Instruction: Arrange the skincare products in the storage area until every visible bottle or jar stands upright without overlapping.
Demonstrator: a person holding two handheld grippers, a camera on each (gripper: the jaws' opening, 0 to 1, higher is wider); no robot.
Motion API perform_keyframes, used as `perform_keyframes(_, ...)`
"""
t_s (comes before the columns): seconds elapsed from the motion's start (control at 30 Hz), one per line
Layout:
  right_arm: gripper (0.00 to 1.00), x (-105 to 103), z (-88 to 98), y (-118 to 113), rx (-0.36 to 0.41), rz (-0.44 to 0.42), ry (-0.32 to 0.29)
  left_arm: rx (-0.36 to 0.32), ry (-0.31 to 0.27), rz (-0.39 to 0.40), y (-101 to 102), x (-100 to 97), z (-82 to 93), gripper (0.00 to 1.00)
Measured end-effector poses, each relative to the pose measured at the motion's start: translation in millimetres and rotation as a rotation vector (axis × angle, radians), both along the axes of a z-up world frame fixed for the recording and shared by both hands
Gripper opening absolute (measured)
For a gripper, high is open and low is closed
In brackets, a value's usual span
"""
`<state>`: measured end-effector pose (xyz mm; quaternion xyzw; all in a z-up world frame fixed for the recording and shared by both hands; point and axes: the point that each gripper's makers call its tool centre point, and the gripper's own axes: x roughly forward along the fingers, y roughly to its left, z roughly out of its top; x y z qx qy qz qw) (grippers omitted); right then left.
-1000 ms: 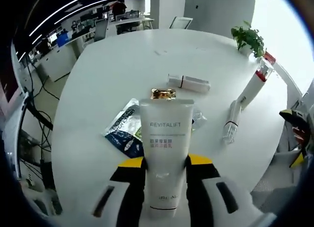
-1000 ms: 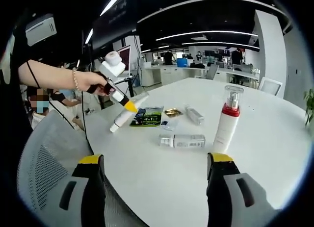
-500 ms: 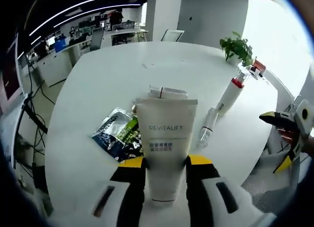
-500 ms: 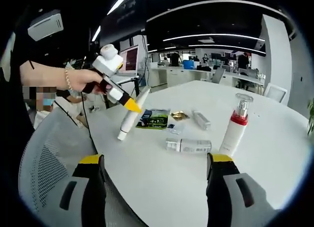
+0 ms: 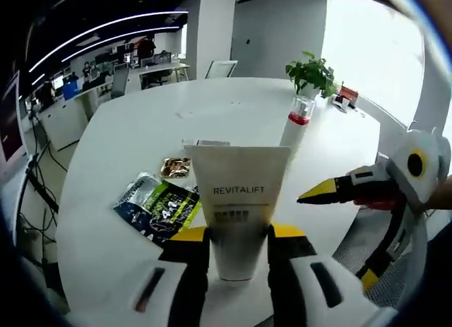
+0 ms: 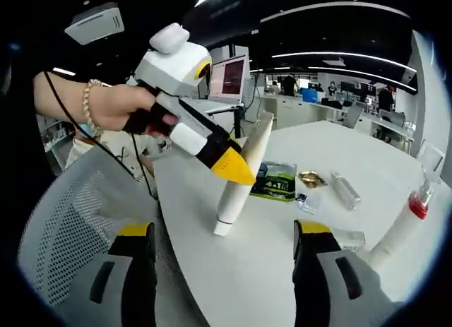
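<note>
White tube (image 5: 240, 207) sits tight in my left gripper (image 5: 236, 246), mid-frame. It may tip when I set it down. My right gripper (image 6: 222, 246) is open, empty.

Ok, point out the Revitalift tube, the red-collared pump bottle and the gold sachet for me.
Revitalift tube (image 5: 240, 200), left gripper view, on its printed front.
Red-collared pump bottle (image 5: 294, 133), left gripper view, on its white body.
Gold sachet (image 6: 311, 178), right gripper view, on its middle.

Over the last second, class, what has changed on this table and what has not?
The left gripper has brought the Revitalift tube down, cap now on the table near the edge, still clamped. The right gripper has come closer, jaws still open and empty. The red-collared pump bottle, the sachets and the lying bottle kept their places.
</note>
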<state>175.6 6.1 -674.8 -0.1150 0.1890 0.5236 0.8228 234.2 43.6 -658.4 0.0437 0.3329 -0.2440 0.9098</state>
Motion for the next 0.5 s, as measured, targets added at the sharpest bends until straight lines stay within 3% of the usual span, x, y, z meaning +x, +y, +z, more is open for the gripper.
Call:
perform_keyframes(0.2, 0.58, 9.3, -5.1, 23.1, 0.002, 0.011, -0.031, -0.022, -0.050, -0.024, -9.5, -8.2, 2.8, 0.37)
perform_keyframes(0.33, 0.46, 9.6, -7.1, 23.9, 0.000, 0.016, -0.035, -0.068, -0.052, -0.033, -14.1, -13.3, 6.7, 0.37)
perform_keyframes(0.5, 0.34, 18.8, -0.7, 16.6, 0.033, -0.042, -0.050, -0.107, -0.055, -0.034, -19.3, -17.8, 14.6, 0.37)
